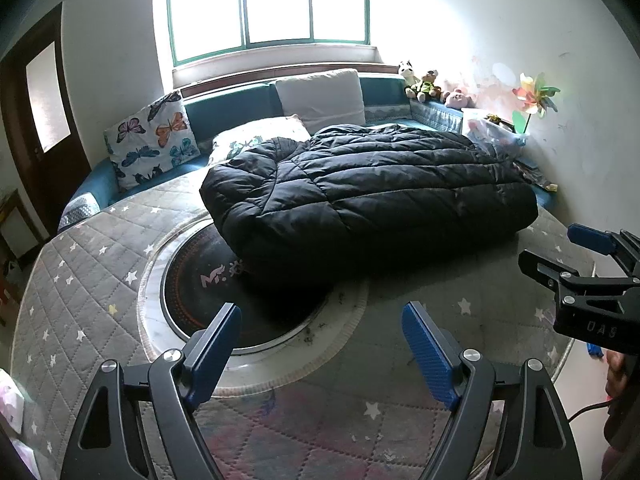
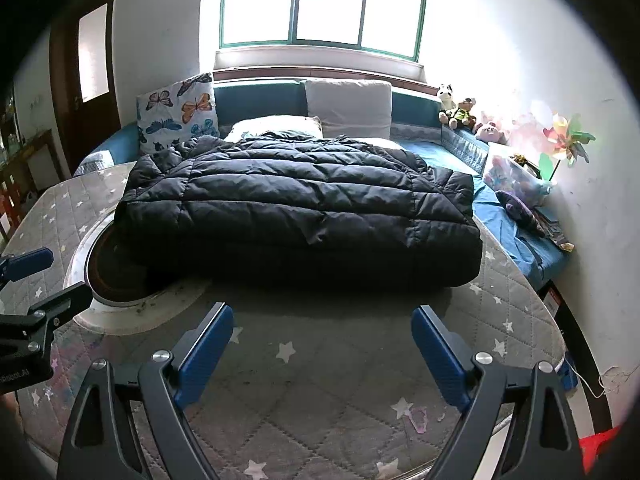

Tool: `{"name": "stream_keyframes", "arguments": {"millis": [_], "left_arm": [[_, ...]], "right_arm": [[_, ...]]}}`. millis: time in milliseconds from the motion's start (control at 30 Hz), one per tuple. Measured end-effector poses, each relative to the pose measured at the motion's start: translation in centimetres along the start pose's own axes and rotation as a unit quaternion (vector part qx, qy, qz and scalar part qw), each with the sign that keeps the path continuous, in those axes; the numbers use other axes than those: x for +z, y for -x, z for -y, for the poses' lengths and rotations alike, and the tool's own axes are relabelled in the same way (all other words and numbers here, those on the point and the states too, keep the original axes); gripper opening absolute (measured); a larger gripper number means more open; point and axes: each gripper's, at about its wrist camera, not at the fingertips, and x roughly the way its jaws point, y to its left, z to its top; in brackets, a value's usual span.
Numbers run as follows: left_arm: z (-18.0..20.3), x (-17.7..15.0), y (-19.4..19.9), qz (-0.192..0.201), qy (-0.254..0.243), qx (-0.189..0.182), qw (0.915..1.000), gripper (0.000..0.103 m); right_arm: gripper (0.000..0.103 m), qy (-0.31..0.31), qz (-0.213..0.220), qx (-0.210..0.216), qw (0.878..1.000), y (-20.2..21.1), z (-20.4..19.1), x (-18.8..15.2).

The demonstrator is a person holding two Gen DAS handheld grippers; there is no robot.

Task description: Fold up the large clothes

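Note:
A black quilted puffer jacket (image 1: 368, 188) lies folded into a thick rectangle on the round table (image 1: 80, 280), toward its far side; it also shows in the right wrist view (image 2: 296, 208). My left gripper (image 1: 322, 332) is open and empty, held above the table a little short of the jacket's near edge. My right gripper (image 2: 322, 332) is open and empty, in front of the jacket's near edge. The right gripper (image 1: 560, 248) shows at the right edge of the left wrist view. The left gripper (image 2: 36, 276) shows at the left edge of the right wrist view.
The table has a grey star-print quilted cover (image 2: 320, 380) and a dark round centre plate (image 1: 200, 292) partly under the jacket. Behind it stands a teal sofa (image 2: 256, 108) with butterfly (image 1: 154, 140) and white cushions, plush toys (image 1: 424, 84), a pinwheel (image 1: 534, 96). A dark door (image 1: 36, 120) is left.

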Motion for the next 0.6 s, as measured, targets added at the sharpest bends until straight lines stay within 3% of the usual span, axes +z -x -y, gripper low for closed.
{"name": "stream_keyframes", "arguments": {"millis": [600], "left_arm": [[0.15,-0.13,-0.14,0.009,0.0,0.007,0.9999,0.088]], "right_arm": [[0.098,0.002,0.0,0.006,1.0,-0.04,-0.67,-0.25]]}}
